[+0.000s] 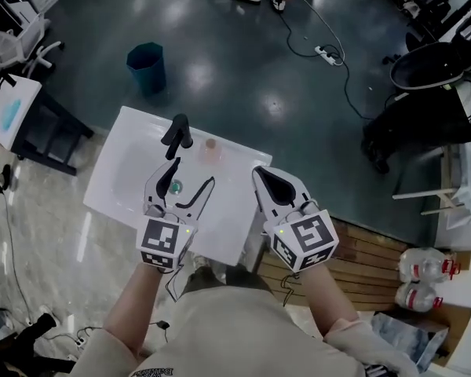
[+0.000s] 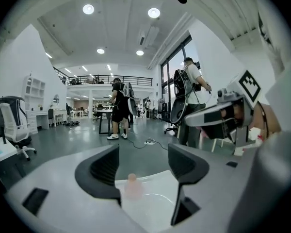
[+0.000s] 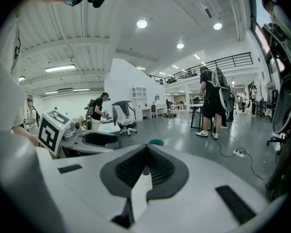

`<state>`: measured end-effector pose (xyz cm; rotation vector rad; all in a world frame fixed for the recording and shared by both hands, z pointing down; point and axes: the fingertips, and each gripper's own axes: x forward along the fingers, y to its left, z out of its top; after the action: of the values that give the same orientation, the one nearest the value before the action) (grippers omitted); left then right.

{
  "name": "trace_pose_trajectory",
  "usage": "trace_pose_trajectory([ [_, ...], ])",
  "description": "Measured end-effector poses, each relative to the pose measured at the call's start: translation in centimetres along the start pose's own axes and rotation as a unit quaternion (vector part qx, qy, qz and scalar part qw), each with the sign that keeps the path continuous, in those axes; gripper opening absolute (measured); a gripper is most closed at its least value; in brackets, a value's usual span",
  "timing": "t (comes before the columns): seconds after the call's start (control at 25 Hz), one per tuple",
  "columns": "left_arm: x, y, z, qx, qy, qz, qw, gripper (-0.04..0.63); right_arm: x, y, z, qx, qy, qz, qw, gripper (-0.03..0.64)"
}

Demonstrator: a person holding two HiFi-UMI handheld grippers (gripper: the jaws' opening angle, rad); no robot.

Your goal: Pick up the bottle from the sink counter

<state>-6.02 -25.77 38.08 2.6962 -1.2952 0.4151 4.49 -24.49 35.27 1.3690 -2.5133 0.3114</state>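
A small pale-pink translucent bottle (image 1: 210, 149) stands on the far rim of the white sink counter (image 1: 228, 226), just right of the black faucet (image 1: 177, 134). My left gripper (image 1: 191, 179) hovers over the basin, short of the bottle, its jaws open with nothing between the pads. In the left gripper view the bottle (image 2: 131, 186) shows low in the gap of the left gripper (image 2: 143, 171), still ahead of the fingertips. My right gripper (image 1: 271, 181) is over the counter's right part, shut and empty; its closed jaws meet in the right gripper view (image 3: 146, 166).
A teal bin (image 1: 147, 67) stands on the floor beyond the sink. A wooden pallet (image 1: 377, 261) and packs of water bottles (image 1: 425, 277) lie to the right. A power strip and cables (image 1: 326, 52) cross the floor; people stand farther back.
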Motion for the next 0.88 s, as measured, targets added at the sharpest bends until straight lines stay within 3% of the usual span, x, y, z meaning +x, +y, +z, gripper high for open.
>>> trace_pose_trajectory([
  [0.28, 6.5, 1.1, -4.3, 0.021, 0.041, -0.026, 0.9986, 0.362, 4.8, -1.2, -0.5, -0.004, 0.006, 0.013, 1.000, -0.003],
  [0.48, 10.6, 2.1, -7.8, 0.001, 0.067, -0.033, 0.9972, 0.374, 7.6, -1.5, -1.8, -0.003, 0.019, 0.023, 1.000, -0.003],
  [0.68, 14.2, 3.3, -12.0, -0.030, 0.095, -0.008, 0.9950, 0.385, 9.6, -2.2, -4.4, 0.003, 0.039, 0.027, 0.999, -0.003],
  [0.88, 17.2, 3.9, -15.1, -0.028, 0.113, -0.008, 0.9932, 0.390, 11.8, -2.7, -7.1, 0.012, 0.064, 0.028, 0.998, -0.003],
])
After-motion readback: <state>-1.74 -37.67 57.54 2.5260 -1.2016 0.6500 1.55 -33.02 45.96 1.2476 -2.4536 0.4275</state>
